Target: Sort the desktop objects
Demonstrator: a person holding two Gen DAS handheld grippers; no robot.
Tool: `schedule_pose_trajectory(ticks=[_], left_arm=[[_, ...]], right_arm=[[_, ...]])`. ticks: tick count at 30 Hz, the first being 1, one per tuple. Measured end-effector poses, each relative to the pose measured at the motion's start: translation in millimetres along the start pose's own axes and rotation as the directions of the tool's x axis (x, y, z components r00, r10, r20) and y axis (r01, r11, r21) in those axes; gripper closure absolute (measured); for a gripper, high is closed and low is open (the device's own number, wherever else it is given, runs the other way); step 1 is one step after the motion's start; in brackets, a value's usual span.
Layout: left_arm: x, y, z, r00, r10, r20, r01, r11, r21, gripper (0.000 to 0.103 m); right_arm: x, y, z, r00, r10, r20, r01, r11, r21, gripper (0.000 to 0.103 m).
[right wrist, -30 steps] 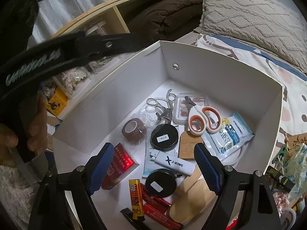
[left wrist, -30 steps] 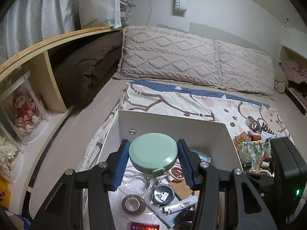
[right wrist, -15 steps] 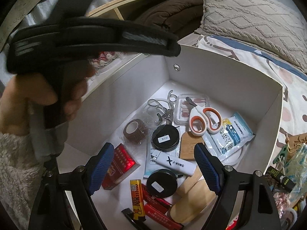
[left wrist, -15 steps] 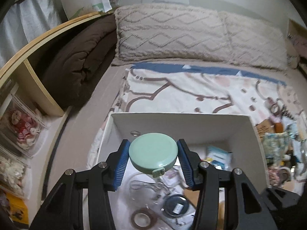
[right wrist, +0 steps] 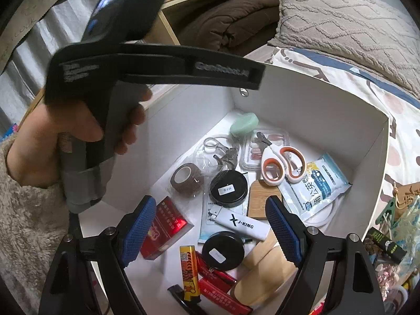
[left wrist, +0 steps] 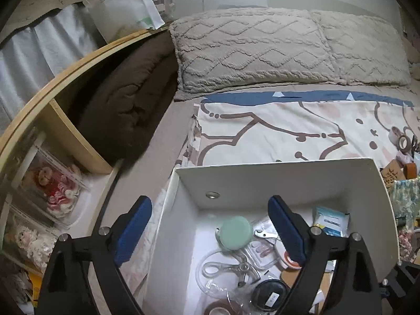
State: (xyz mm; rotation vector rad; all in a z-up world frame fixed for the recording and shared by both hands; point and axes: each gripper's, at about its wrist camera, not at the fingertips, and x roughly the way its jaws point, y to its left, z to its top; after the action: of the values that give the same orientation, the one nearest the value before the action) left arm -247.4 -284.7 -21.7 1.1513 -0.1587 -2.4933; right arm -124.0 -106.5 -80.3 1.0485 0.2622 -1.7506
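Only the right wrist view shows the hand (right wrist: 78, 136) gripping the left tool's handle above the box (right wrist: 372, 173), where the green disc (left wrist: 234, 233) lies released by the back wall beside scissors (right wrist: 283, 161), while the left gripper (left wrist: 208, 232) is opening empty and the right gripper (right wrist: 210, 232) gapes empty.

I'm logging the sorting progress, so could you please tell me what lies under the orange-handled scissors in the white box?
The scissors lie across a clear case of press-on nails, their handles overlapping a blue-and-white packet. Whatever lies beneath that case is hidden.
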Motion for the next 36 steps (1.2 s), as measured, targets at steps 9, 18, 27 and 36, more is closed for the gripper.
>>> schedule_pose_trajectory(ticks=[9,18,27,36], left_arm=[[-23.3,7.0,-14.1,1.0,0.003,-0.009,-0.003,1.0,-0.002,0.012],[-58.7,9.4,-27.4,0.999,-0.037,0.034,0.039,0.998,-0.058,0.012],[-99.7,18.0,-40.9,0.996,-0.024,0.091,0.037,0.99,-0.139,0.0],[-150.3,12.7,-54.3,0.987,-0.032,0.158,0.056,0.988,-0.146,0.0]], right_arm=[[-0.8,3.0,-1.0,1.0,-0.019,-0.003,0.019,1.0,-0.002,0.018],[-23.3,15.5,-9.4,0.994,-0.105,0.04,0.107,0.993,-0.041,0.018],[-69.8,19.0,-14.4,0.966,-0.213,0.15,0.219,0.975,-0.024,0.0],[-108.1,22.1,-27.1,0.937,-0.276,0.215,0.284,0.959,-0.006,0.0]])
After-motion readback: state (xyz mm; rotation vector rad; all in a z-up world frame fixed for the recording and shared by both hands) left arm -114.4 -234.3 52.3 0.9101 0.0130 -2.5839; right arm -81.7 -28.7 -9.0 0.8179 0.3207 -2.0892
